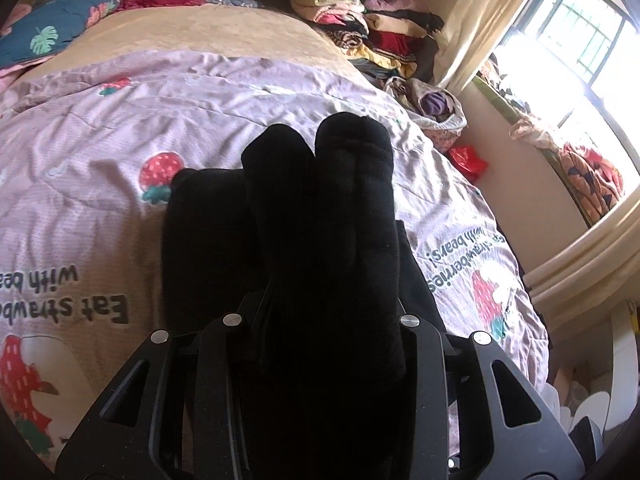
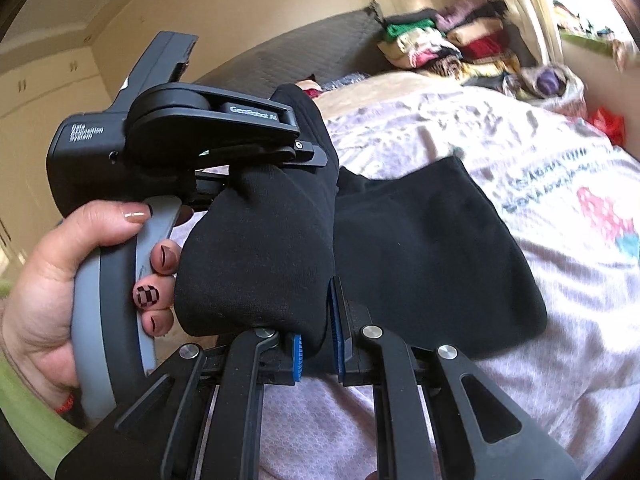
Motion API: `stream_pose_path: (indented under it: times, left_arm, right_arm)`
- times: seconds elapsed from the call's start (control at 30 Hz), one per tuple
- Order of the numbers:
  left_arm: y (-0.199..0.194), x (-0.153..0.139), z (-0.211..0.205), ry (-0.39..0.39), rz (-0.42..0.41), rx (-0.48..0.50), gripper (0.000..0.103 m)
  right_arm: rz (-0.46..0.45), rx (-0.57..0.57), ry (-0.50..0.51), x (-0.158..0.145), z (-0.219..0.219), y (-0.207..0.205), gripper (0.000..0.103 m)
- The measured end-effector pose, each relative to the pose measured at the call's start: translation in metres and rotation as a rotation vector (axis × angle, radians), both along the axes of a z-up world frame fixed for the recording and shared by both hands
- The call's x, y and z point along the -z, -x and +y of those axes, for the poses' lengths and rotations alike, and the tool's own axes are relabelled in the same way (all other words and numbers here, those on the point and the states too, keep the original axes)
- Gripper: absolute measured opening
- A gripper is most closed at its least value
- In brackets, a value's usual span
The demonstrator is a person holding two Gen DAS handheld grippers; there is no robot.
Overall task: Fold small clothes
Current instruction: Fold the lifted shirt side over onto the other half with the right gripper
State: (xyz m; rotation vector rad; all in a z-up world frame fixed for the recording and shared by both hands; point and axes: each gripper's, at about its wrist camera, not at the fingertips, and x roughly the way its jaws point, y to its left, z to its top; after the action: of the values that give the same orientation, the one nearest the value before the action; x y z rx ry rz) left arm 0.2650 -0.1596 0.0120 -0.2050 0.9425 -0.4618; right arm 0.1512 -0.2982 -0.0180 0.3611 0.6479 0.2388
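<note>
Black socks (image 2: 256, 248) are pinched by both left gripper (image 2: 296, 148) and right gripper (image 2: 318, 344).

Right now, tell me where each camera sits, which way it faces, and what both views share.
Left wrist: on the left gripper, looking down its fingers at the black garment on the strawberry quilt.
Right wrist: on the right gripper, facing the left gripper and the person's left hand.
Shared: garment, quilt, folded clothes pile.

Garment (image 2: 432, 248) on bedspread (image 2: 560, 300)
</note>
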Motion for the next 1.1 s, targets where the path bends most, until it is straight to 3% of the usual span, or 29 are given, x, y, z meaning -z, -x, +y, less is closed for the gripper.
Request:
stream_pose_path:
  times: [0.17,0.33,0.4,0.43,0.5,0.53,0.63,0.73,0.83,0.93,1.0,1.1]
  left_arm:
    - [-0.004,0.009,-0.020,-0.013,0.024,0.027,0.029]
    - [-0.010,0.018,-0.036,-0.026,0.050,0.049,0.039]
    - [-0.012,0.021,-0.045,-0.043,0.054,0.067,0.054]
    - [-0.013,0.024,-0.048,-0.048,0.061,0.071,0.060]
    - [-0.015,0.027,-0.052,-0.009,0.077,0.092,0.080]
    - [-0.015,0.027,-0.052,0.012,0.079,0.095,0.081]
    - [-0.014,0.023,-0.053,0.066,0.082,0.109,0.081]
    - [-0.010,0.013,-0.038,0.118,0.053,0.095,0.081]
    - [-0.004,0.004,-0.015,0.054,-0.005,0.054,0.086]
    - [0.004,0.006,0.009,-0.044,-0.061,-0.005,0.086]
    - [0.008,0.014,0.019,-0.090,-0.067,-0.022,0.086]
    - [0.016,0.027,0.021,-0.151,-0.079,-0.026,0.086]
  right_arm:
    - [0.058,0.033,-0.106,0.010,-0.019,0.000,0.010]
    - [0.108,0.052,-0.226,0.022,-0.036,0.000,0.010]
    - [0.139,0.058,-0.303,0.030,-0.044,-0.002,0.011]
    - [0.164,0.068,-0.354,0.036,-0.050,-0.002,0.019]
    - [0.193,0.078,-0.420,0.044,-0.058,-0.002,0.023]
    - [0.211,0.085,-0.448,0.048,-0.062,-0.002,0.022]
    - [0.236,0.094,-0.460,0.048,-0.069,0.002,0.026]
    - [0.227,0.085,-0.468,0.037,-0.078,0.007,0.048]
    - [0.163,0.083,-0.429,0.014,-0.089,0.011,0.072]
    - [0.098,0.097,-0.385,-0.009,-0.101,0.005,0.075]
    - [0.102,0.090,-0.389,-0.018,-0.110,-0.015,0.075]
    - [0.135,0.068,-0.316,-0.028,-0.110,-0.052,0.069]
